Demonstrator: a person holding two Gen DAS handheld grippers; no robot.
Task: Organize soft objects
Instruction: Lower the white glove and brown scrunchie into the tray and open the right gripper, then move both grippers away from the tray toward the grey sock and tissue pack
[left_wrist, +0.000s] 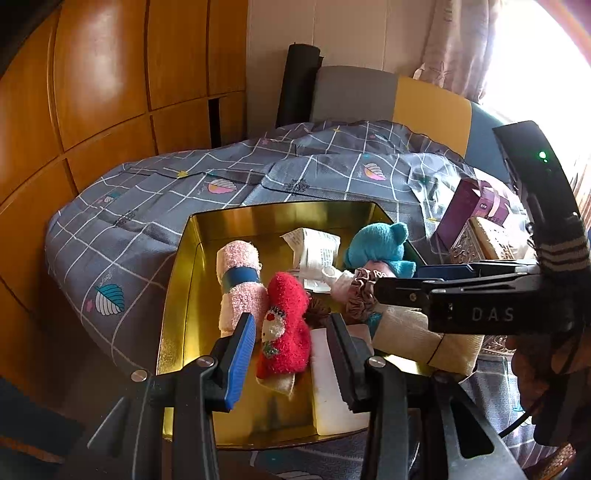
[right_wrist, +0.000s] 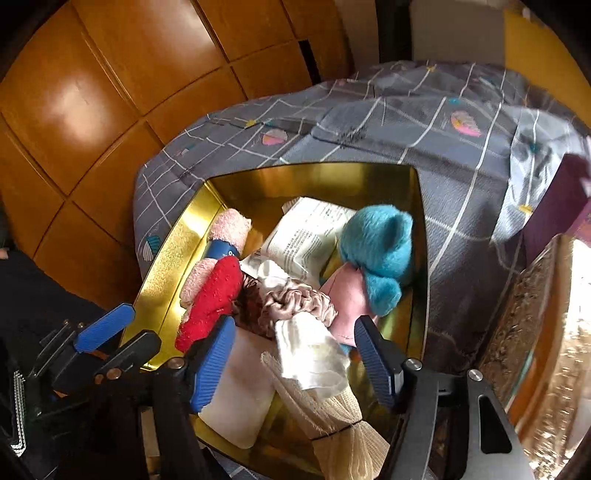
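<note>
Blue ribbed pads mark the right claw (right_wrist: 295, 354), which hangs over the near end of the gold tin (right_wrist: 162, 258) with its jaws spread wide. A white cloth (right_wrist: 314, 350) lies loose between the fingers and neither pad presses on it, so it looks freshly let go into the tin, draped over a beige gauzy bundle (right_wrist: 340, 424) tied with a dark band. The left claw (left_wrist: 291, 354) hovers half open above the near left part of the tin, gripping nothing; a red fluffy sock (left_wrist: 286, 325) lies below the gap between its pads, untouched as far as I can tell.

Further out, the tin is nearly full: a pink rolled towel (right_wrist: 229, 229) with a blue band against the left wall, a mauve scrunchie (right_wrist: 299, 302) in the middle, a pale pink cloth (right_wrist: 347, 299) beside it, a blue plush toy (right_wrist: 380, 247) to the right, and a printed white packet (right_wrist: 306, 236) behind. A flat white block (right_wrist: 240, 398) sits at the near edge. The tin rests on a grey checked bedspread (right_wrist: 461, 214).

I judge the step in hand to be the drop-off of the white cloth. Next, the right claw should lift clear without snagging that loose fabric, then go for whatever soft item remains outside the tin; none shows plainly from here.
</note>
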